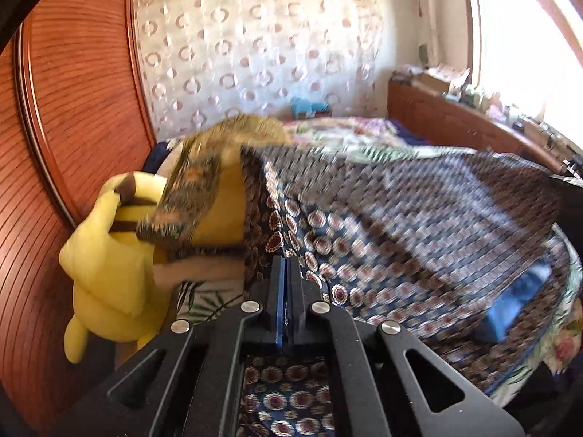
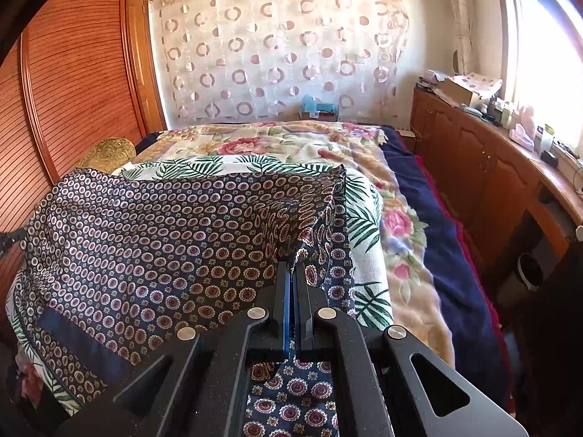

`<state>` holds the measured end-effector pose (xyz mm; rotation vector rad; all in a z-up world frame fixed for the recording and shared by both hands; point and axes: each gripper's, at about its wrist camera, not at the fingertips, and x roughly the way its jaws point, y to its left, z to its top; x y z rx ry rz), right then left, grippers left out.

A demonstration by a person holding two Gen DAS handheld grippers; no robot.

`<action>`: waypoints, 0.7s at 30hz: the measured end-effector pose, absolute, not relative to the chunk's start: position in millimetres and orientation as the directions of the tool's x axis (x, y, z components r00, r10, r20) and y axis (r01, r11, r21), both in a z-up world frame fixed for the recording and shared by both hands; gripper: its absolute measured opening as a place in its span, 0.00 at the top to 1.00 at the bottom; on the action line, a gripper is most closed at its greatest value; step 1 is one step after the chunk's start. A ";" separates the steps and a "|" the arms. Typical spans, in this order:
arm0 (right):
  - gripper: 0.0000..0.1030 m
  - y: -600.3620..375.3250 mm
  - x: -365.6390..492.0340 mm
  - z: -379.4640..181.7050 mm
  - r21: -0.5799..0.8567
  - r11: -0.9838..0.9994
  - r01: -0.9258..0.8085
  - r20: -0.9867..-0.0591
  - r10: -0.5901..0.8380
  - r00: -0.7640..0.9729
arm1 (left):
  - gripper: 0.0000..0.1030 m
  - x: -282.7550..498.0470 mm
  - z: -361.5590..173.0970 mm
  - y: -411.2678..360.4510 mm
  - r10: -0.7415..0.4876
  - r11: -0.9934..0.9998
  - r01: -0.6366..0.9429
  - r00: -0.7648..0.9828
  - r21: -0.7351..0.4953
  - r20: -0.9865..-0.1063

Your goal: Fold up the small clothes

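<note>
Stretching across the near end of the bed is the navy patterned garment, lifted between the two tools. The left hand-held gripper is clenched on one edge of that cloth, with fabric also showing under its frame, and the right hand-held gripper is pinched tight on the bunched corner on the other side.

Plenty of clutter around, tbh. A yellow plush toy sits wedged against the slatted wooden wardrobe on the left, touching a stack of folded cloth with an olive patterned piece on top. That pile is just beside the garment's left edge, so it crowds that side. Underneath is a palm-leaf sheet, then a floral blanket and a dark blue cover running toward the far wall. A sheer curtain with ring prints hangs behind. The long wooden cabinet under the window is loaded with boxes and small bottles, well apart from the cloth. The left view is motion-blurred.
</note>
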<state>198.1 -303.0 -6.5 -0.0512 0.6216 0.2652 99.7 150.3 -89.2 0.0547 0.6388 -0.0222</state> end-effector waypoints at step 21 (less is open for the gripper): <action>0.99 -310.9 176.1 29.4 0.126 0.937 -0.324 -0.522 0.341 0.782 | 0.98 75.9 -42.8 163.0 -0.094 0.994 0.053 0.873 -0.099 -0.479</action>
